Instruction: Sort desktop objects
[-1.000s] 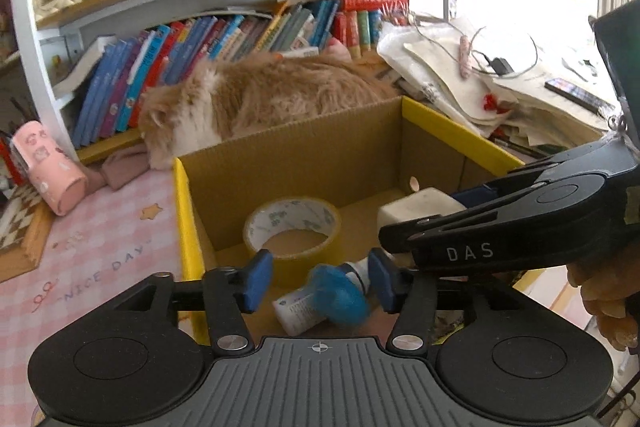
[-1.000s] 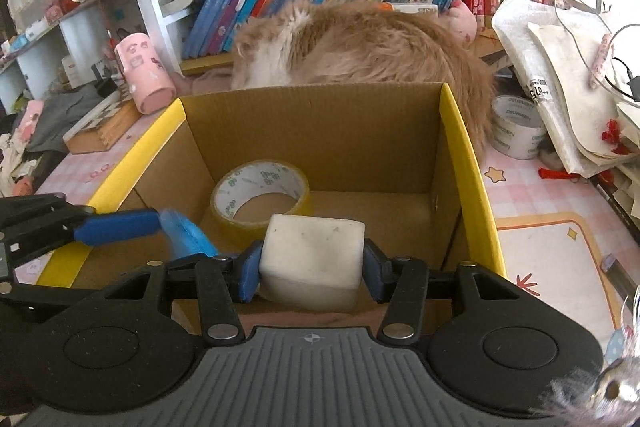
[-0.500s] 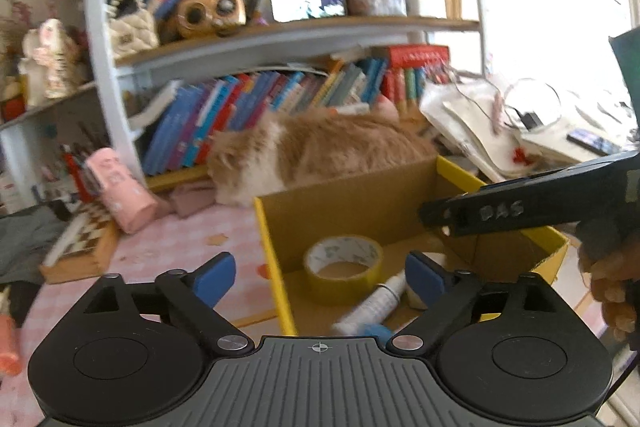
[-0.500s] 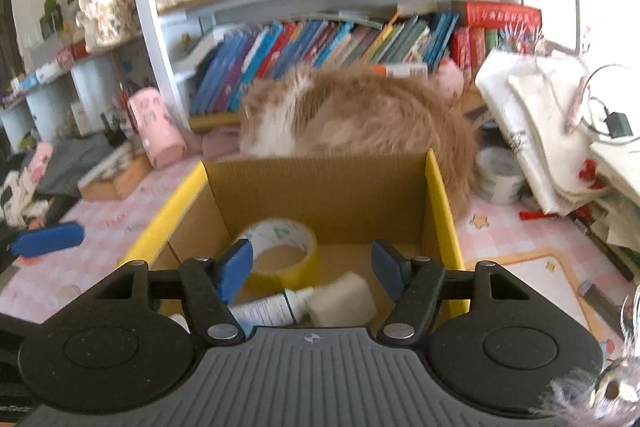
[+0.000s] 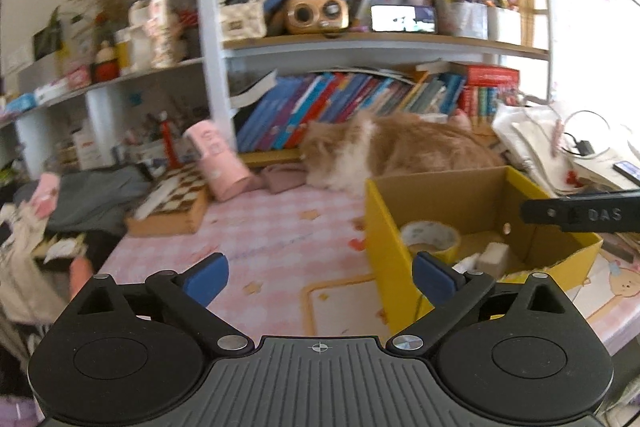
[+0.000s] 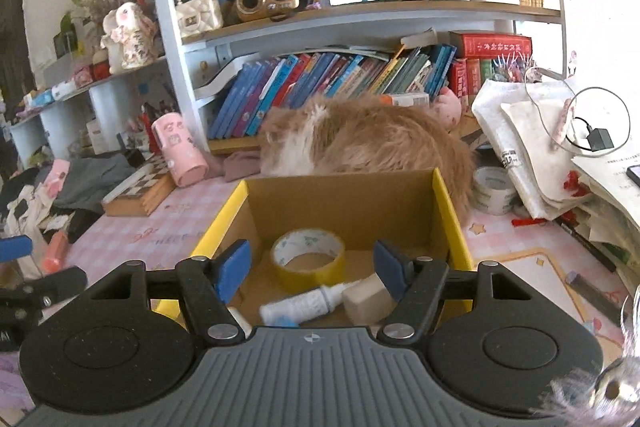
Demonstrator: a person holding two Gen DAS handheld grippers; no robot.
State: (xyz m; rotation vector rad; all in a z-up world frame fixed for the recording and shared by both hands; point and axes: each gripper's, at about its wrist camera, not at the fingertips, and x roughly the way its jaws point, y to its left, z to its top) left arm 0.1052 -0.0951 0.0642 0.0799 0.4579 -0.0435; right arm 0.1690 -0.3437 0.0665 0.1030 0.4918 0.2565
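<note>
Left gripper (image 5: 320,277): spread wide with nothing between its blue pads, held above the pink checked desk mat (image 5: 280,227). It sits at about 9 o'clock from the box, so it looks free to go after more clutter.
Right gripper (image 6: 311,267): also spread and empty, held above the near edge of the box; my reading is that it hangs here because the box is the drop point.
Cardboard box (image 6: 448,211): open-topped with yellow rims, it stands on the mat as the collecting place. In the right wrist view it fills the centre.
Tape roll (image 6: 307,254): lies flat on the box floor toward the far wall, at 12 o'clock from the other two items.
White bottle (image 6: 302,305): lies on its side on the box floor, cap end pointing toward 3 o'clock, just beside the block.
Pale block (image 6: 366,297): rests on the box floor at the bottle's 3 o'clock, partly hidden behind the right gripper's pad.
Cat (image 6: 360,139): curled up right behind the box at 12 o'clock, close enough that any reach over the far wall risks brushing it.
Unsorted candidates: an orange marker (image 6: 54,251) lies at the mat's 9 o'clock edge and a second tape roll (image 6: 494,189) sits at 2 o'clock from the box; both look like likely next picks.
Progress: three items are boxed and clutter is left, so I judge the sorting partly done.
</note>
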